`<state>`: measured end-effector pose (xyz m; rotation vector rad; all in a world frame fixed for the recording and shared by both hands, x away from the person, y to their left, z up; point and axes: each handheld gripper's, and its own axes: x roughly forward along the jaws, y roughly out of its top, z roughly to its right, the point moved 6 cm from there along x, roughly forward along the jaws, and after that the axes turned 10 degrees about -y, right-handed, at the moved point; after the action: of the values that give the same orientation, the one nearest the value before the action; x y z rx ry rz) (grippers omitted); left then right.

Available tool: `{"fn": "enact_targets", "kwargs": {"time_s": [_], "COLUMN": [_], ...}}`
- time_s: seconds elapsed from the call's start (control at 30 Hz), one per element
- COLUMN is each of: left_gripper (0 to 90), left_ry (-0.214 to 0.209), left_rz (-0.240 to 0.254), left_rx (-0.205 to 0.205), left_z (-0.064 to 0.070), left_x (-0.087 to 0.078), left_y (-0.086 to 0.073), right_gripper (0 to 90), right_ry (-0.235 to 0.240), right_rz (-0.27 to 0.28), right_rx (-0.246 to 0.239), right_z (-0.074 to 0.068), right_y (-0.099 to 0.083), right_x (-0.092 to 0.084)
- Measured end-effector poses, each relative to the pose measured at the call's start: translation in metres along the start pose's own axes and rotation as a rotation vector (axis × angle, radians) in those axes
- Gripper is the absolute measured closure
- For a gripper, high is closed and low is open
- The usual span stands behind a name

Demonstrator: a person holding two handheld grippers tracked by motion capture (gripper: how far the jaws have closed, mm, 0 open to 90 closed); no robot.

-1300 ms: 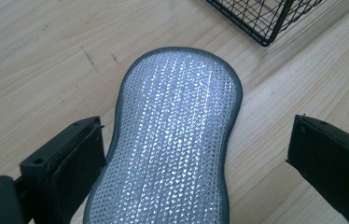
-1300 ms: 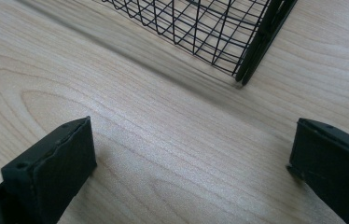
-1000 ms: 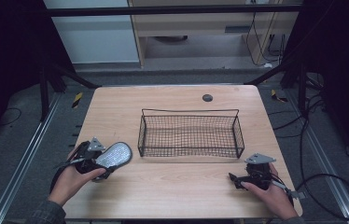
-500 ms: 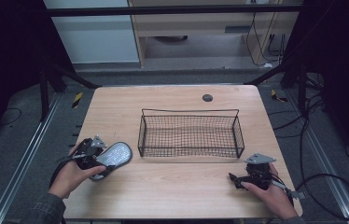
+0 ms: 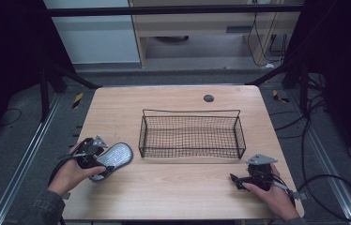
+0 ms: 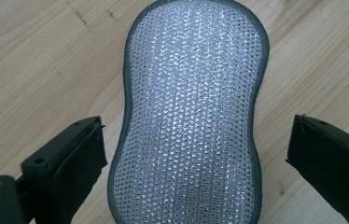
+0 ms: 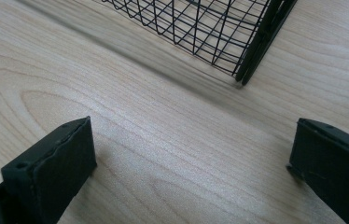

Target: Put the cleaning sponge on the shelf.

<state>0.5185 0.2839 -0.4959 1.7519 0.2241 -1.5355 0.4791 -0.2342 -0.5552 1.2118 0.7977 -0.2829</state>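
Silvery, peanut-shaped mesh scouring pad (image 6: 189,112) flat on the wooden table (image 5: 178,192), lower left.
Left gripper (image 6: 196,158) straddles it, jaws spread; right gripper (image 7: 191,158) spread, lower right, near black wire basket (image 5: 190,133).

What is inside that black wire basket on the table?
Nothing that I can see: through the mesh of the wire basket only the wooden table shows. The silvery scrubbing pad lies outside it, between the open jaws of the left gripper.

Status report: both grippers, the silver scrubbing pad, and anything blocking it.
Left gripper open, jaws straddling silver scrubbing pad. Right gripper open over bare table. Pad flat, left of wire basket. Nothing blocking.
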Motion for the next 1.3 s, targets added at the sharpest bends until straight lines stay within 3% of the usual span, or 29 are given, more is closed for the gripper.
{"fn": "enact_targets", "kwargs": {"time_s": [0.3,0.43,0.73,1.3], "left_gripper": [8.6,6.7,3.9,2.0], "left_ry": [-0.037,-0.035,-0.078,-0.085], "left_rz": [-0.035,-0.06,-0.133,-0.169], "left_rx": [-0.007,0.003,0.0,-0.008], "left_z": [-0.004,-0.006,-0.01,-0.019], "left_x": [0.006,0.01,0.026,0.044], "left_y": [-0.002,0.004,0.009,0.005], "right_gripper": [0.4,0.4,0.4,0.4], "right_ry": [-0.001,-0.001,-0.001,-0.001], "right_rz": [-0.001,-0.001,0.0,-0.001], "right_rx": [0.0,0.0,-0.002,0.0], "right_z": [0.0,0.0,0.0,0.0], "right_y": [0.0,0.0,0.0,0.0], "right_x": [0.0,0.0,0.0,0.0]}}
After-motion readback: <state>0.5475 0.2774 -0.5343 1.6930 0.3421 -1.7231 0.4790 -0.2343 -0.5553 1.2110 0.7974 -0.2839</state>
